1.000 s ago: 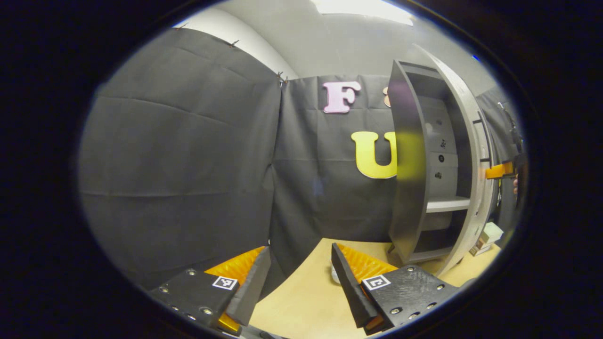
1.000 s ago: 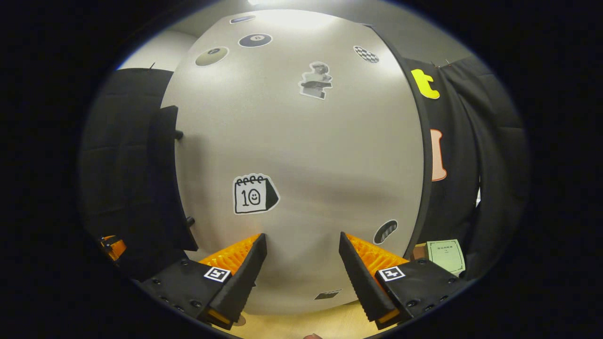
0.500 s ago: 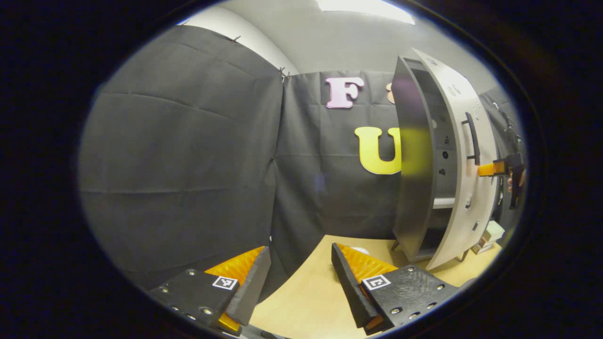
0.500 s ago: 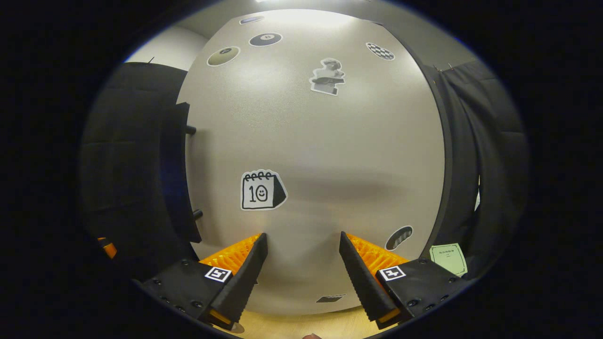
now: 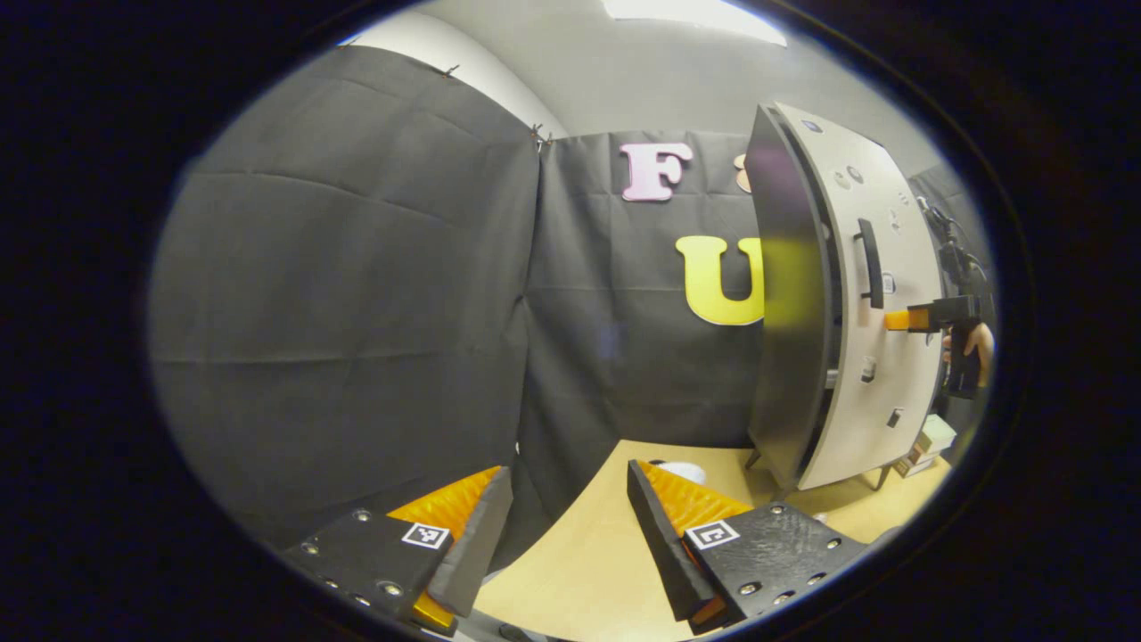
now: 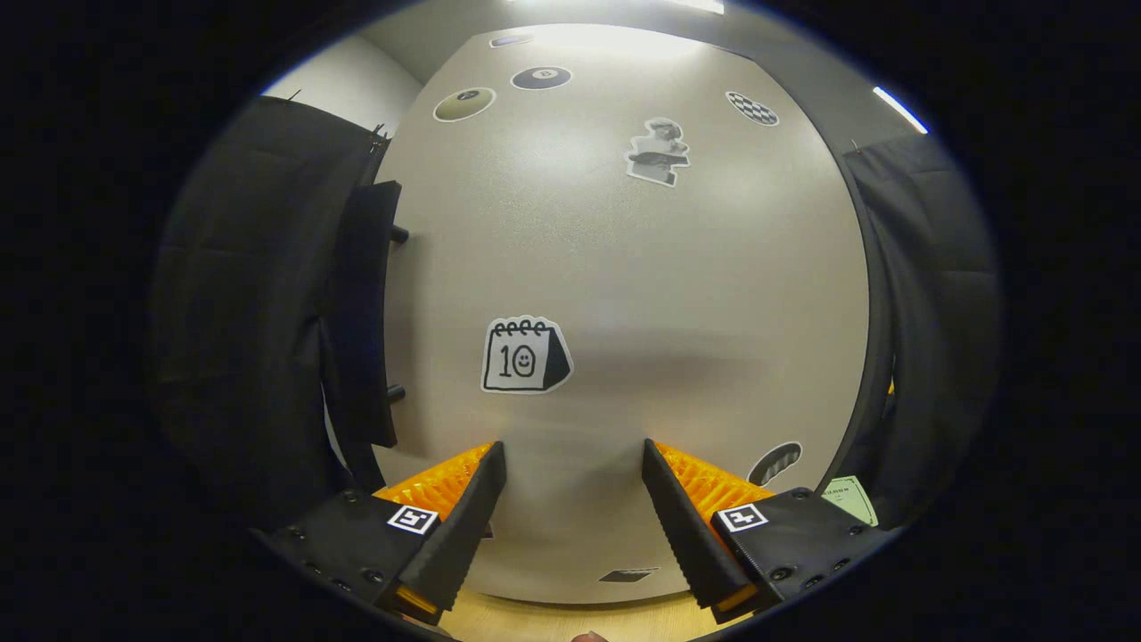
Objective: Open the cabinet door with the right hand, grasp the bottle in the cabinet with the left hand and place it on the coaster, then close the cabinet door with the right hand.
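Nearby, right gripper (image 6: 570, 464) fingers wide against cabinet door (image 6: 624, 294), left gripper (image 5: 566, 495) fingers wide, empty.

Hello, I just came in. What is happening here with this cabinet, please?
A person holds a gripper in each hand. The right gripper, its fingers open, is against the front of the cabinet door and the door is nearly shut; in the left gripper view a narrow gap remains beside the handle. The left gripper is open and holds nothing, above the wooden table.
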Action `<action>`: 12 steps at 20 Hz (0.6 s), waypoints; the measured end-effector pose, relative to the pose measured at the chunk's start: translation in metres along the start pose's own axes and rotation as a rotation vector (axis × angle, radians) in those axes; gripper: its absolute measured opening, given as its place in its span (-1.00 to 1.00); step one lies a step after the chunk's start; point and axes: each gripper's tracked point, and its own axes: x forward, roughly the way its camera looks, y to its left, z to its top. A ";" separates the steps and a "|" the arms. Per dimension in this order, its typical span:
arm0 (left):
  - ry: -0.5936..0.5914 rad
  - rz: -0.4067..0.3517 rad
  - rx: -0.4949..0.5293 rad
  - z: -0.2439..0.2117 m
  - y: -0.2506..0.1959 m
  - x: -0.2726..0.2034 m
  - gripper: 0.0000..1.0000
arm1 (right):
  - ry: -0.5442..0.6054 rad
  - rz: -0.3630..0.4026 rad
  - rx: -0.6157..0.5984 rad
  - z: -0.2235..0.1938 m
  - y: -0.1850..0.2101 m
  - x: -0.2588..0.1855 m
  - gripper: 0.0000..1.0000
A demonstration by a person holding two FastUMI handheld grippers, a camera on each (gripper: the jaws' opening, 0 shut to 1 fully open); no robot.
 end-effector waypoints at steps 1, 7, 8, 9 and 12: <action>0.000 0.001 0.002 0.001 0.000 0.000 0.61 | -0.004 -0.008 -0.001 0.000 0.000 -0.001 0.95; -0.013 -0.023 0.011 0.005 -0.003 -0.004 0.61 | -0.042 -0.002 0.004 0.009 -0.004 -0.009 0.95; -0.020 -0.030 0.018 0.010 -0.006 -0.007 0.58 | -0.059 0.007 0.016 0.014 -0.006 -0.012 0.96; -0.026 -0.038 0.024 0.021 -0.018 -0.017 0.61 | -0.077 0.016 0.023 0.017 -0.010 -0.019 0.96; -0.055 -0.089 0.030 0.040 -0.059 -0.023 0.58 | -0.108 0.053 0.049 0.025 -0.025 -0.054 0.95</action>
